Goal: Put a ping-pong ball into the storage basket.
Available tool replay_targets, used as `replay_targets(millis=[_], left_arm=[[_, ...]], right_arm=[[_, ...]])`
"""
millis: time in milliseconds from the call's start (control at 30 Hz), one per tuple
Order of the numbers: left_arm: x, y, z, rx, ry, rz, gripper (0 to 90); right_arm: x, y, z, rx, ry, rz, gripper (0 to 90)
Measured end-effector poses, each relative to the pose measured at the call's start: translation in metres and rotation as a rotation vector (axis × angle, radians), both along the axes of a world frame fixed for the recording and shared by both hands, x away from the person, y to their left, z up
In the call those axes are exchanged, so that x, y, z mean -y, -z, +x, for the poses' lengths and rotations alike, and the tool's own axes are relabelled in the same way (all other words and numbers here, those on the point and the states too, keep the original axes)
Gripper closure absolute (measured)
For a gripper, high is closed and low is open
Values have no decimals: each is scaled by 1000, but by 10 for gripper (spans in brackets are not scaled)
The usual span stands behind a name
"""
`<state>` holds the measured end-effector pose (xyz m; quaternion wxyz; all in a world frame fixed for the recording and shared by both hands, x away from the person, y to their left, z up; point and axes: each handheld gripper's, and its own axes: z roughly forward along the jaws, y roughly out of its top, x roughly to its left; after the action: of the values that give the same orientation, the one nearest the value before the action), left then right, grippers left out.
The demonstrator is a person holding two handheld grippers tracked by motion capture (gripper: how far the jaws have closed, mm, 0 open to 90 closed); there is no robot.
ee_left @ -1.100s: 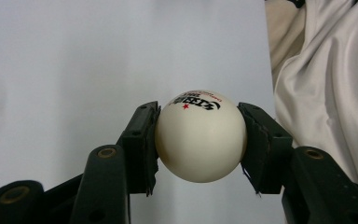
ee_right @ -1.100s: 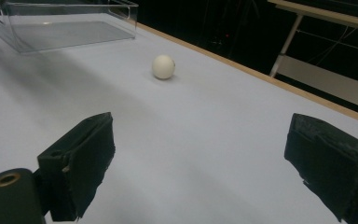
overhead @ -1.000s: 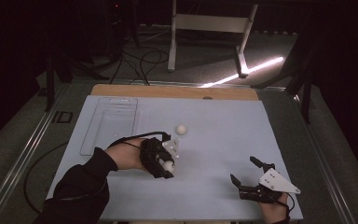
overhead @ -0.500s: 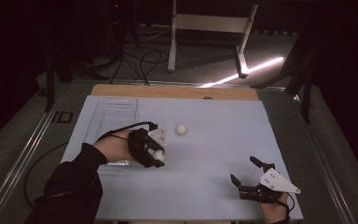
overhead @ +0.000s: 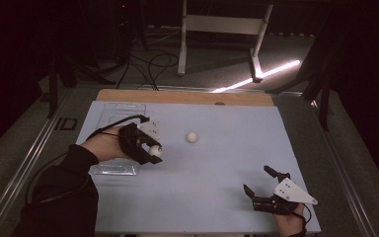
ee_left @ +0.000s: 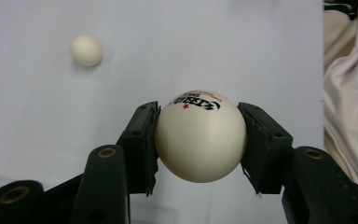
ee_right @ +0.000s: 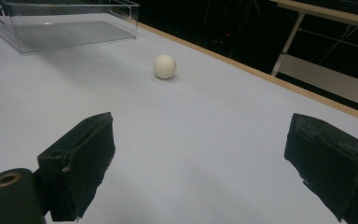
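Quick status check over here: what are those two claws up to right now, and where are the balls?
Left claw shut on printed ball. Right claw open, idle. Second ball loose on mat. Clear tray nearby, unobstructed.

You see a dark room behind the pale blue bench (overhead: 217, 187); a bright light strip (overhead: 261, 78) crosses the grey floor (overhead: 217, 69) beside a white frame (overhead: 227, 24).

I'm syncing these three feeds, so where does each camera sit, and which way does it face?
High view: above the table's near side, looking forward and down; both hands, left claw, right claw.
Left gripper view: on the left claw, looking along its jaws at the gripped ball.
Right gripper view: on the right claw, facing the clear tray.
Shared: all three show the loose ball.
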<state>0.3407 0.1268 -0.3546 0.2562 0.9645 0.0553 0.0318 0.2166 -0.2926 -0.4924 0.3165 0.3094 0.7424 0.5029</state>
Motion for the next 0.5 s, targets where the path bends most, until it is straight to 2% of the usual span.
replay_targets(millis=[167, 500], left_arm=[[-11, -2, 4, 0, -22, -11, 520], [-32, -5, 8, 4, -64, -4, 521]], right_arm=[[0, 0, 0, 2, 0, -2, 83], [1, 0, 0, 3, 0, -3, 83]])
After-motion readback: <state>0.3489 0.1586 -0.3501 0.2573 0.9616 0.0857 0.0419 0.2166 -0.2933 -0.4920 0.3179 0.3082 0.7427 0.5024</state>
